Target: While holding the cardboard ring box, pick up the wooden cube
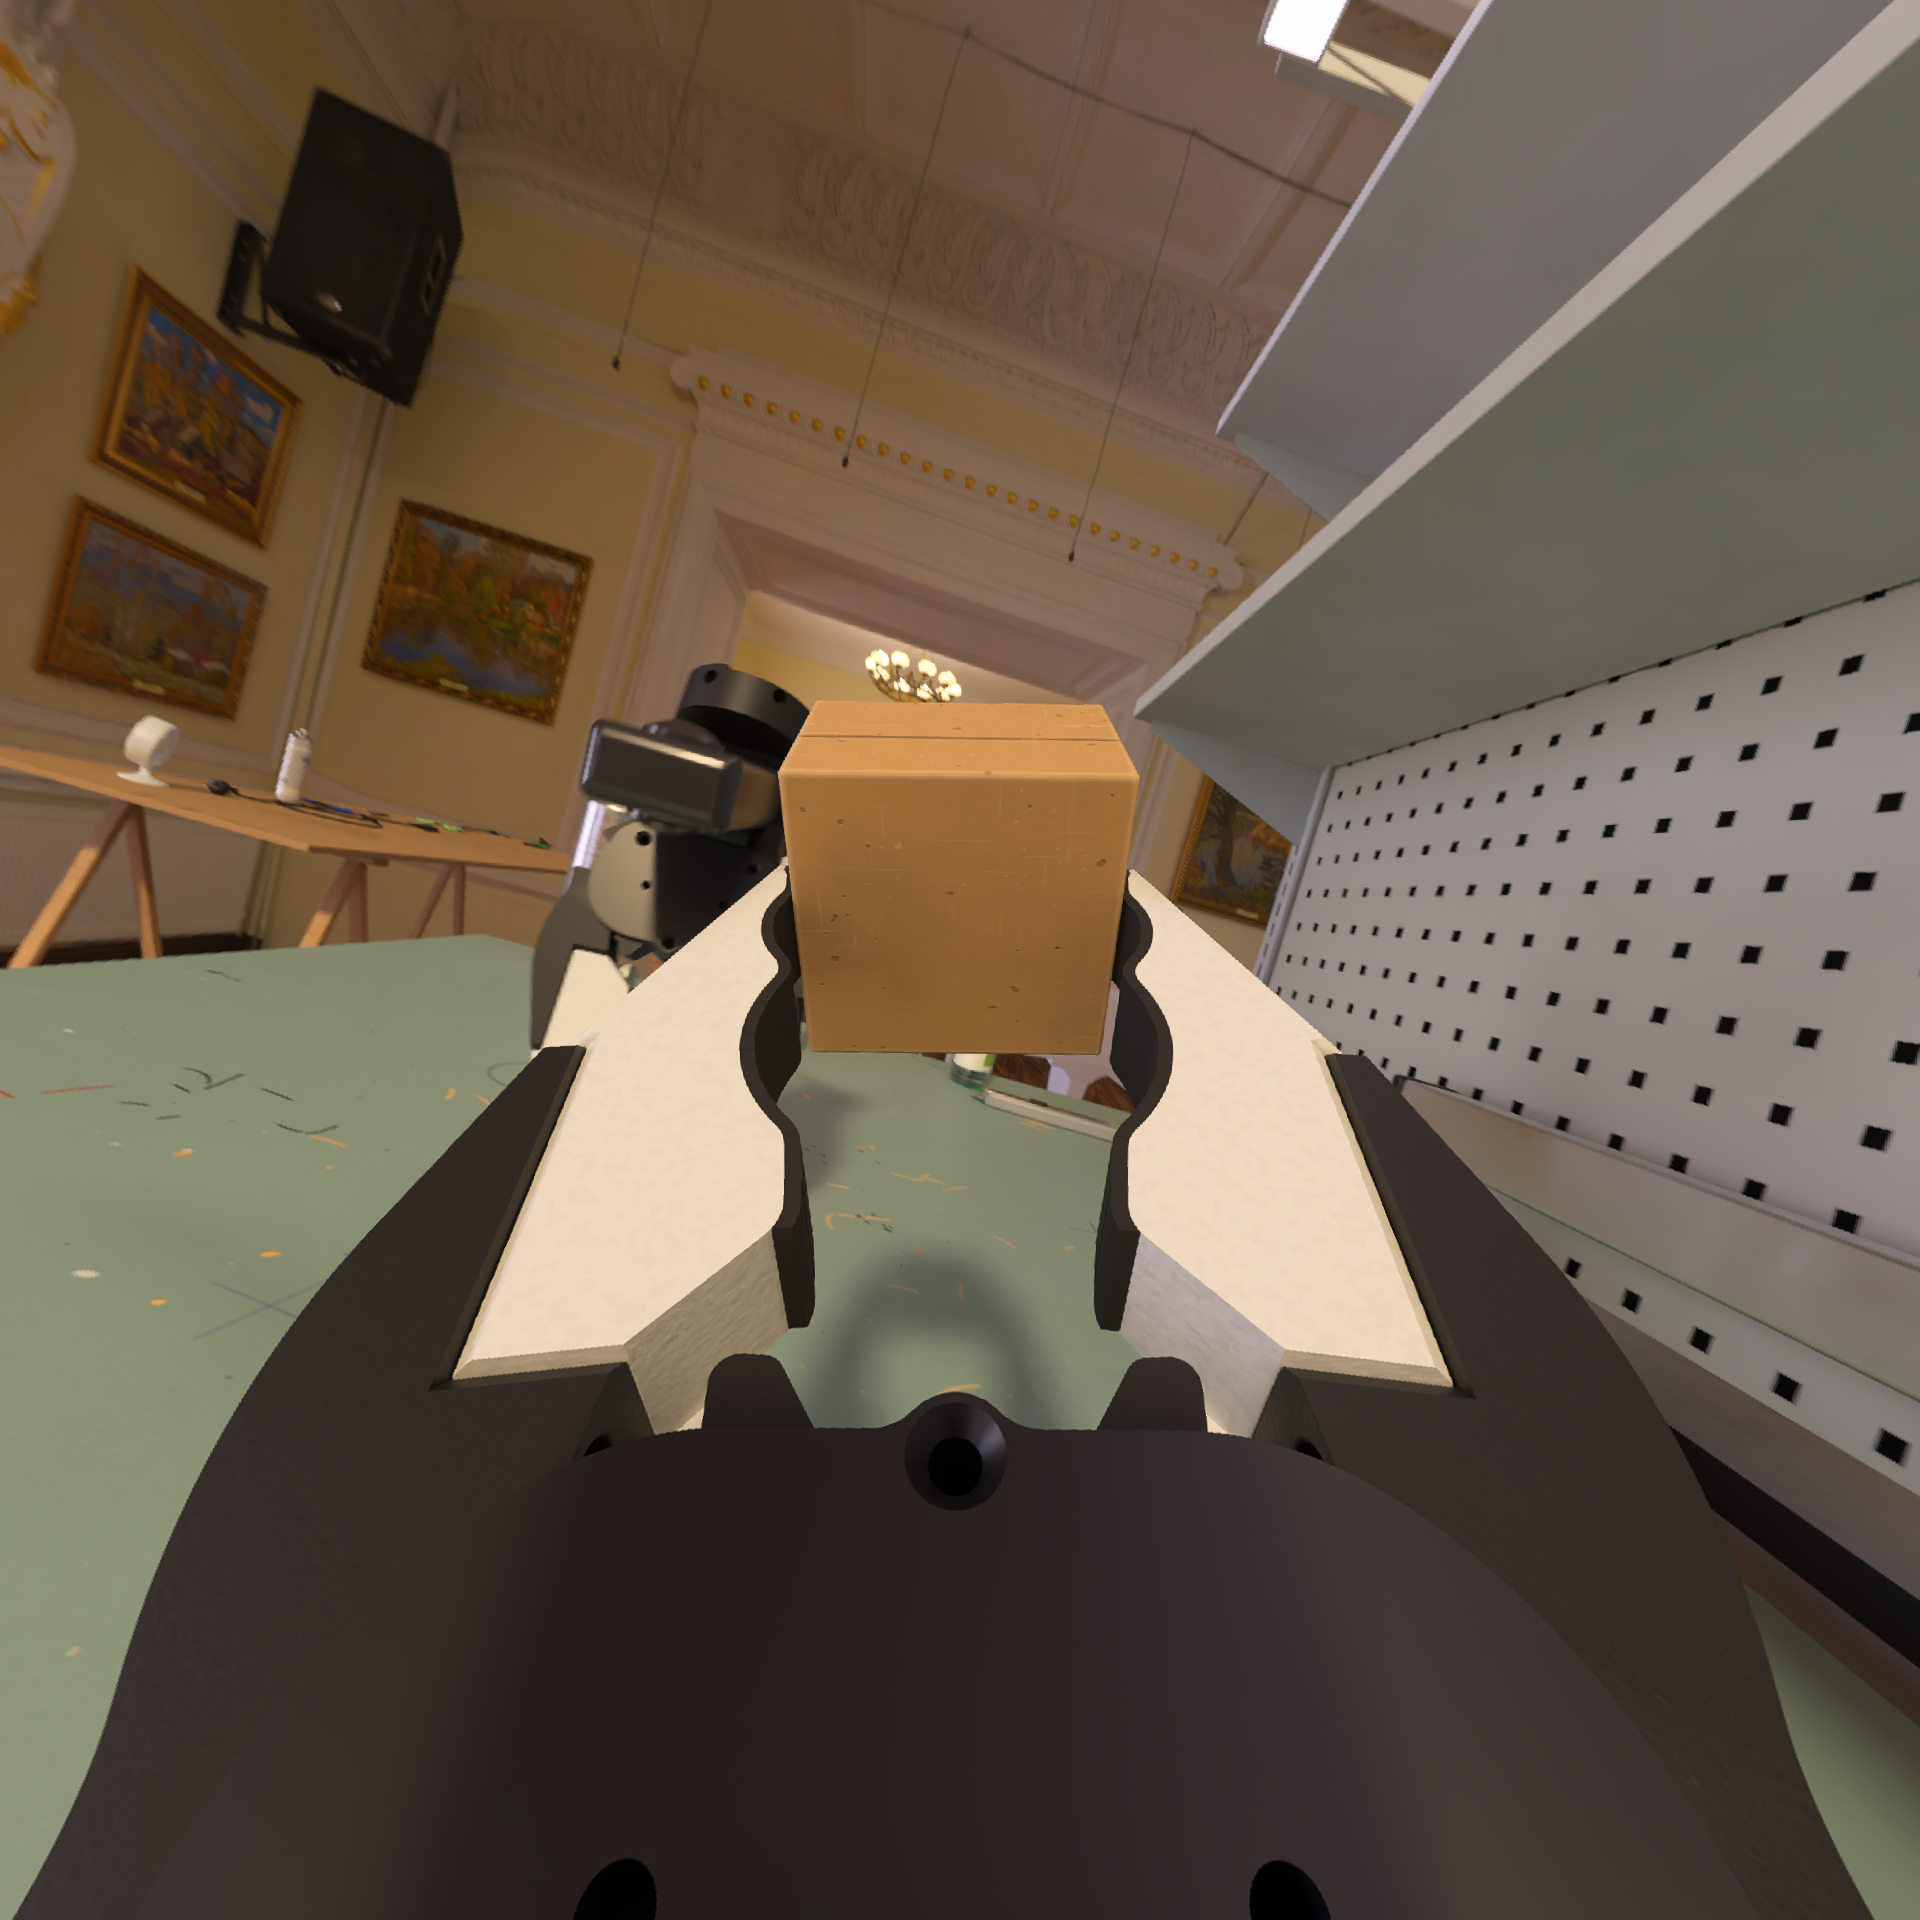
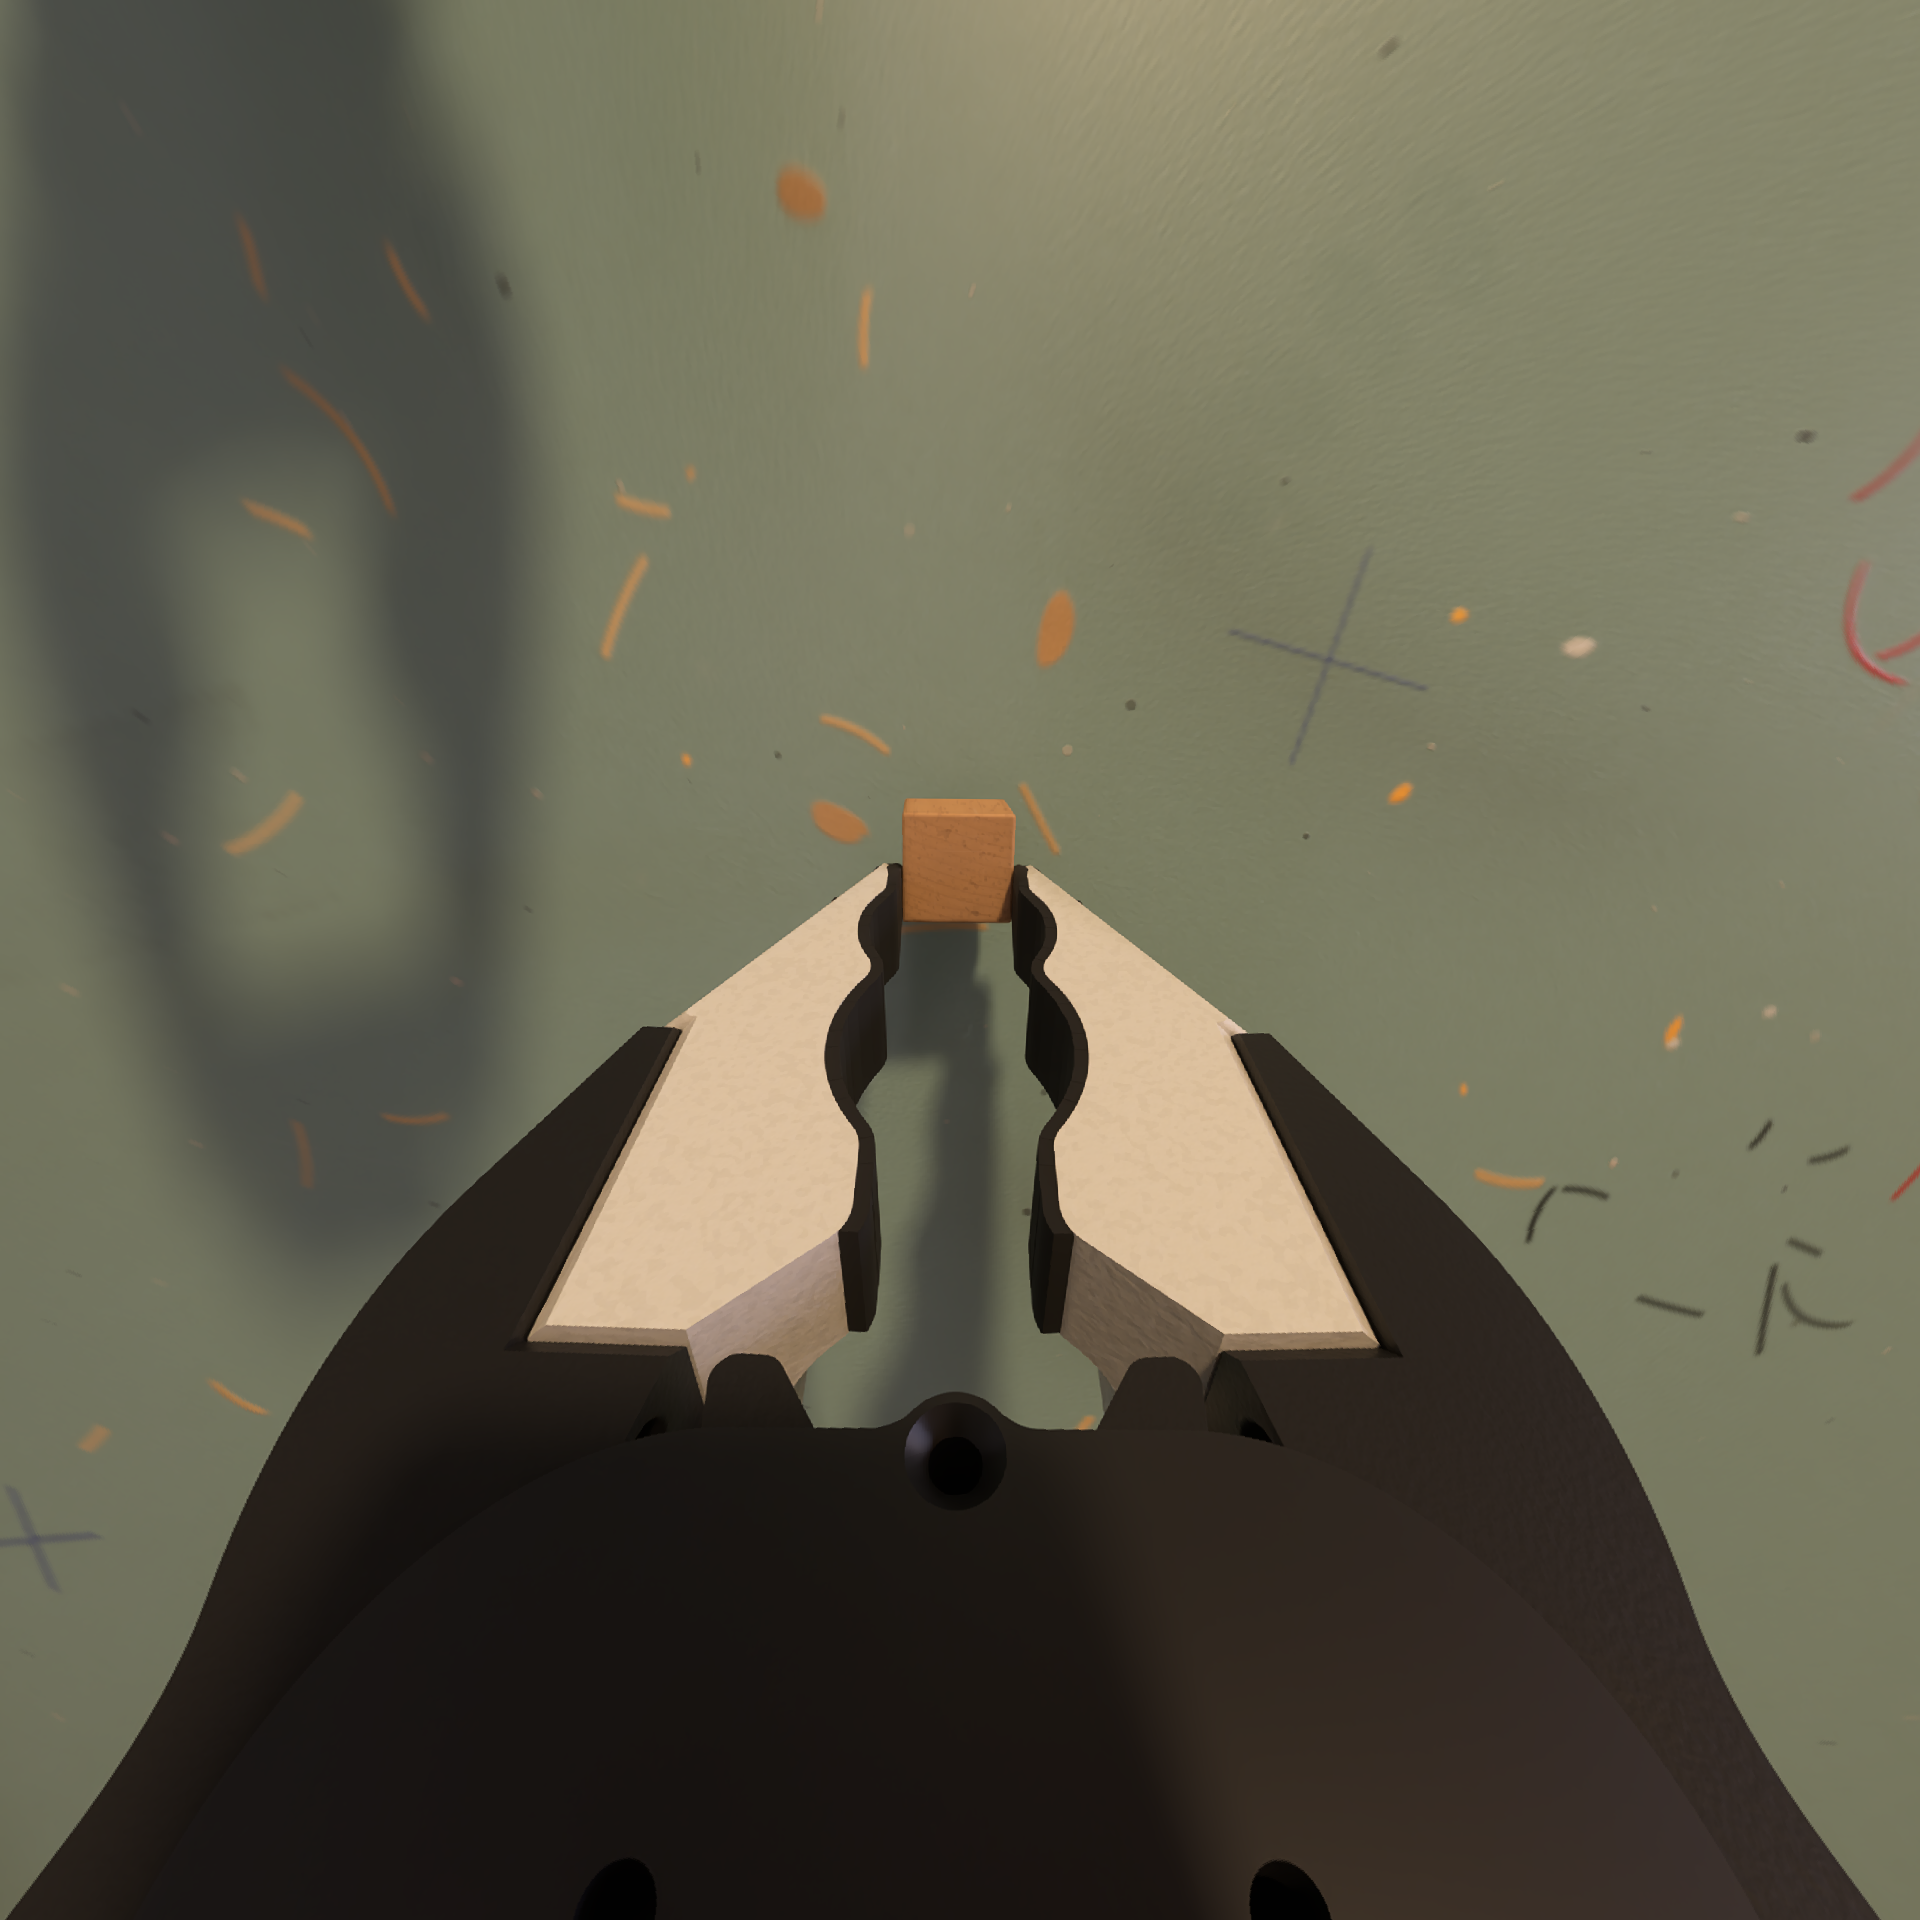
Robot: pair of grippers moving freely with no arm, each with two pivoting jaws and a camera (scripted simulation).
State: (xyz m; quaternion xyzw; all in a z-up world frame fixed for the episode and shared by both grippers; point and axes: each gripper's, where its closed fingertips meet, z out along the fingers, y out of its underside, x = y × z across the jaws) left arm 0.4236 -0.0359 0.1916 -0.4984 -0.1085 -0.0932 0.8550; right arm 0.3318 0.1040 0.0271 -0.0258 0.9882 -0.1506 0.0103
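A cardboard ring box (image 1: 956, 883), tan and speckled with a seam across its top, is pinched between the tips of the left gripper (image 1: 956, 935), whose tongs are closed against its two side faces. The box is held clear above the green worktop (image 1: 260, 1143), apparently so that it stays secured while the other grasp is made. To its right a grey shelf unit (image 1: 1558, 436) with a perforated back panel (image 1: 1610, 935) is seen, and behind the box the dark body of the right gripper is partly visible, lower and to the left. In the right wrist view, the right gripper (image 2: 957, 894) is pointed down at the paint-flecked worktop, and a small wooden cube (image 2: 957, 860) is gripped at the very ends of its tongs, which are pressed onto the cube's left and right faces. Only the tips are in contact, so the hold is judged shallow and a slip is possible if the cube is tilted. Whether the cube rests on the surface or is raised a little cannot be told for certain; a shadow just beneath it suggests a slight lift. The task is judged nearly complete, with both things held at once.
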